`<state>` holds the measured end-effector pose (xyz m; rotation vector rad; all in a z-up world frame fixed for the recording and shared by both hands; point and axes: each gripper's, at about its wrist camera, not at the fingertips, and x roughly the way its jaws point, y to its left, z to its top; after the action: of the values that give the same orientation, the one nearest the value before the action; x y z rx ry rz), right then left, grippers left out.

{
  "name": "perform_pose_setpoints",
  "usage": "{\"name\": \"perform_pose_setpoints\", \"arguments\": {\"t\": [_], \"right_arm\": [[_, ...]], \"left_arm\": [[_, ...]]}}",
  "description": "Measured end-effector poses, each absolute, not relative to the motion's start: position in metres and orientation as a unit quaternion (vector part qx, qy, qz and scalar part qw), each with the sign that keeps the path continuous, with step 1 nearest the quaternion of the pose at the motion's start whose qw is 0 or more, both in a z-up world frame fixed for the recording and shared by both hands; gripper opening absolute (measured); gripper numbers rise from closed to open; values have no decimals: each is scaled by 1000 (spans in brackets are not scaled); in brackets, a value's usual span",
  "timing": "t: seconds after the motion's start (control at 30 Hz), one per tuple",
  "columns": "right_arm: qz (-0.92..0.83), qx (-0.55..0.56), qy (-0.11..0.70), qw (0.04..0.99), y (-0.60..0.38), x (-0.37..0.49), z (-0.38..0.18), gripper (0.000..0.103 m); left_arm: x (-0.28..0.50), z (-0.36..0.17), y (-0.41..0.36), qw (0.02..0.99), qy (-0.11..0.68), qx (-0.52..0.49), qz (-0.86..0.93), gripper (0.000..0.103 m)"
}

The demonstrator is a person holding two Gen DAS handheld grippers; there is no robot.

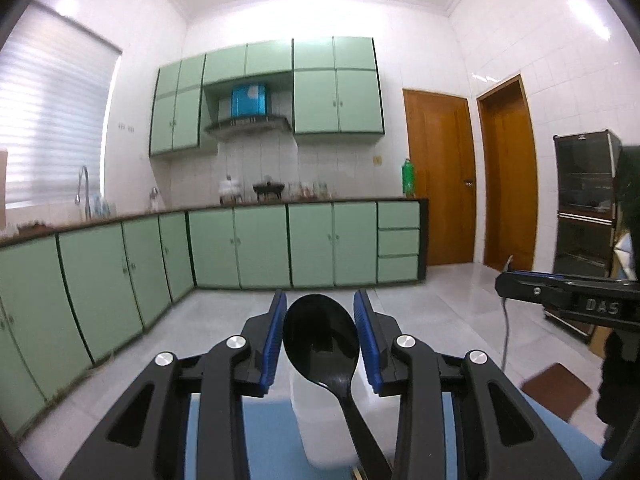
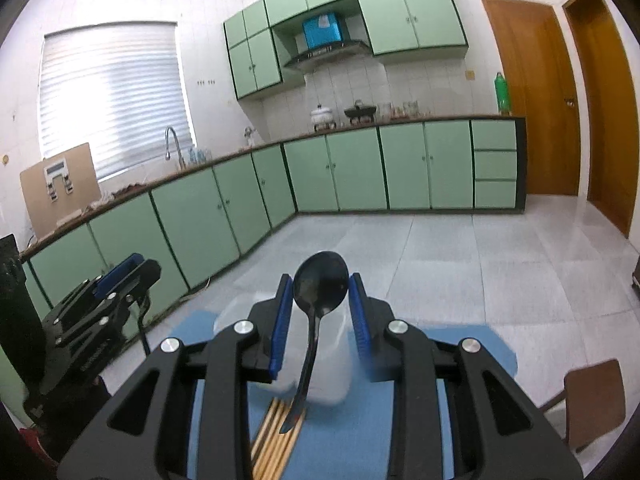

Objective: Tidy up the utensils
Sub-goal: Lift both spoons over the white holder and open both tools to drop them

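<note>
In the left wrist view my left gripper (image 1: pixel 320 320) is shut on the bowl of a black plastic spoon (image 1: pixel 320 332), its handle slanting down to the right. In the right wrist view my right gripper (image 2: pixel 320 300) is shut on the bowl of a second black spoon (image 2: pixel 320 284), handle hanging down. Below each stands a translucent white container (image 1: pixel 320 420), which also shows in the right wrist view (image 2: pixel 324 364), on a blue mat (image 2: pixel 340 440). Wooden chopsticks (image 2: pixel 276 432) lie on the mat under the right spoon's handle. The right gripper shows at the right edge of the left wrist view (image 1: pixel 560 292).
The mat covers a table whose far edge drops to a grey tiled floor (image 2: pixel 440 248). A brown chair (image 2: pixel 592 396) stands at the right. Green cabinets (image 1: pixel 260 244) line the far walls. A dark rack (image 1: pixel 584 200) stands at the right.
</note>
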<state>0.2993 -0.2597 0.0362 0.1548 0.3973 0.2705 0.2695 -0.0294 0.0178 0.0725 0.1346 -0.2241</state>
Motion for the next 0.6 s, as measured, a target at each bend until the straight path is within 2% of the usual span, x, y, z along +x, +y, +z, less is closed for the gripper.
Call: {"name": "perform_pose_setpoints", "arguments": {"t": [0.27, 0.6], "right_arm": [[105, 66, 184, 975, -257, 363, 39, 27], [90, 30, 220, 971, -235, 400, -5, 28]], "left_arm": [[338, 18, -52, 994, 44, 55, -78, 34], [370, -21, -57, 989, 97, 67, -85, 35]]}}
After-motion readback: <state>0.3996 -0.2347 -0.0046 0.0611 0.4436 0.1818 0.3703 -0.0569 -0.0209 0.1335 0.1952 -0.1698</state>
